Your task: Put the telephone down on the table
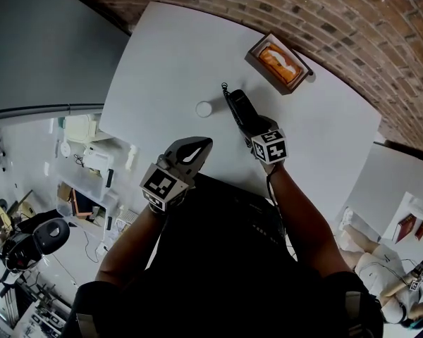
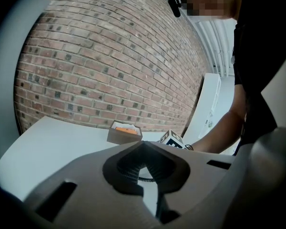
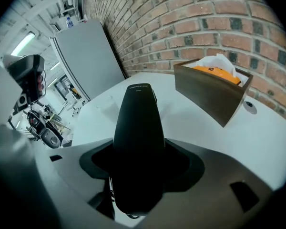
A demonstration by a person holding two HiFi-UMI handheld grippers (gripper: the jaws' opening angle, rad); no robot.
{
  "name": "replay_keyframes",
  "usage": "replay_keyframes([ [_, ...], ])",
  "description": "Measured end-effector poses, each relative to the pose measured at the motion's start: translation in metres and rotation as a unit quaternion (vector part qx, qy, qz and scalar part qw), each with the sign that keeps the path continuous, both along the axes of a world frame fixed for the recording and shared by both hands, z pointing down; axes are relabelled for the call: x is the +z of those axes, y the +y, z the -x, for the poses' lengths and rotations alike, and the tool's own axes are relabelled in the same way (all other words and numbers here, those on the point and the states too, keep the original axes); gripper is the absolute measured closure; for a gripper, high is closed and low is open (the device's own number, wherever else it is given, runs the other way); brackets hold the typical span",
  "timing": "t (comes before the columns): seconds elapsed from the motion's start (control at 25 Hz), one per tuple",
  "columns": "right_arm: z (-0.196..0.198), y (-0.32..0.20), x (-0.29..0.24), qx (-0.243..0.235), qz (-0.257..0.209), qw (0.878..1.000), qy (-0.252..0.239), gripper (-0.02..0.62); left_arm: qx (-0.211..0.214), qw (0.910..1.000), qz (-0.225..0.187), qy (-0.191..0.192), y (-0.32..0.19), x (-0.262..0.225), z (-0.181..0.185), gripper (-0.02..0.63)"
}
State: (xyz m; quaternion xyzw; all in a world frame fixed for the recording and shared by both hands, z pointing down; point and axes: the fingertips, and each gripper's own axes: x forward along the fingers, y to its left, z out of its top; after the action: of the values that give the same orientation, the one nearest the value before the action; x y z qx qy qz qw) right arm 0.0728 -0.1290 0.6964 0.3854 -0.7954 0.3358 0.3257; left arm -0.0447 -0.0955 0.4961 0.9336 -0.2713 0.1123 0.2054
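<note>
Telephone (image 1: 240,108), a black handset, clamped at its rear end between the jaws of the right gripper (image 1: 259,131); its front end projects out over the white counter (image 1: 162,69), and a coiled cord (image 1: 224,86) shows at its far tip. Whether the handset already touches the counter cannot be told; in the right gripper view it appears raised, nose tilted slightly up. Beyond it, against the brick wall, stands a brown box (image 1: 280,62) with orange contents; a small white disc (image 1: 204,108) lies just to the left of the handset. The left gripper (image 1: 192,148) hovers nearer the person over the counter edge, jaws drawn together on nothing.

Step in hand, as judged: the carry is complete and the lowering is about to finish. The next move calls for bringing the handset flat onto bare counter, apart from box and disc, then parting the right jaws.
</note>
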Motion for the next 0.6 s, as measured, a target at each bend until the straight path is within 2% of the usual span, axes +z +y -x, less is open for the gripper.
replay_keyframes([
  [0.6,-0.002,0.003,0.027,-0.018,0.023,0.999,0.028,0.324,0.006,0.9999,0.012,-0.001,0.003,0.007,0.005,0.6],
])
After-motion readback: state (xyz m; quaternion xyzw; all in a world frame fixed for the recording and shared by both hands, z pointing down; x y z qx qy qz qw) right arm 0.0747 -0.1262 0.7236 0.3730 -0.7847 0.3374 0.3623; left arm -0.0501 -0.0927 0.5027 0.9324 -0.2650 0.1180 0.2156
